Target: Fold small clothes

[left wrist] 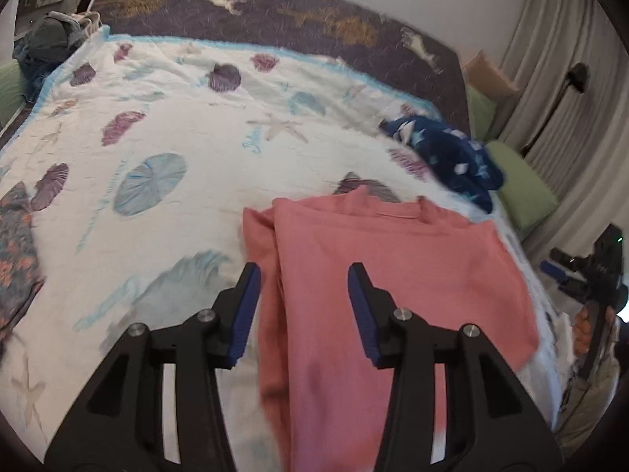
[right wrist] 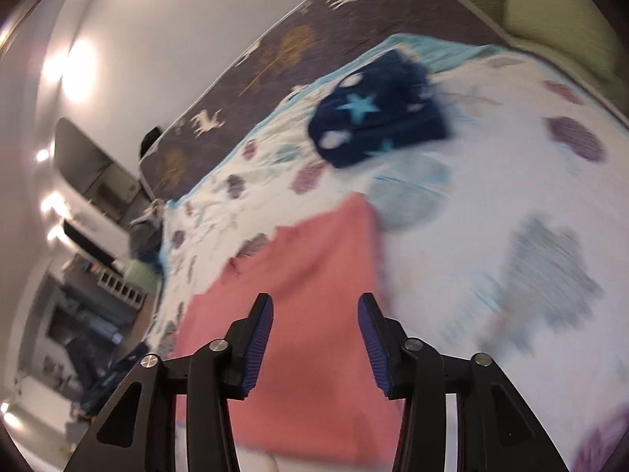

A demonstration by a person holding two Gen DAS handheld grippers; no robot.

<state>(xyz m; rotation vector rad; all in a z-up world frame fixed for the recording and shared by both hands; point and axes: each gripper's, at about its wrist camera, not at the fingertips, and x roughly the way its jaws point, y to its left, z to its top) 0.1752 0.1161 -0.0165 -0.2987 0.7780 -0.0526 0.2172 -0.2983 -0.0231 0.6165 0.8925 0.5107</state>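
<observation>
my left gripper (left wrist: 303, 306) and right gripper (right wrist: 315, 336), both released, hover over the pink shirt (left wrist: 393, 275); its length runs away from me, collar farthest.

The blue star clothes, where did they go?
The blue star clothes lie on the seashell blanket past the pink shirt, toward the bed's right edge by the green pillow. Neither gripper touches them.

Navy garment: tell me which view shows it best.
Right wrist. The navy garment lies whole in view there on the quilt, star print readable despite blur. Left wrist catches it at the quilt's right edge, crumpled and foreshortened.
</observation>
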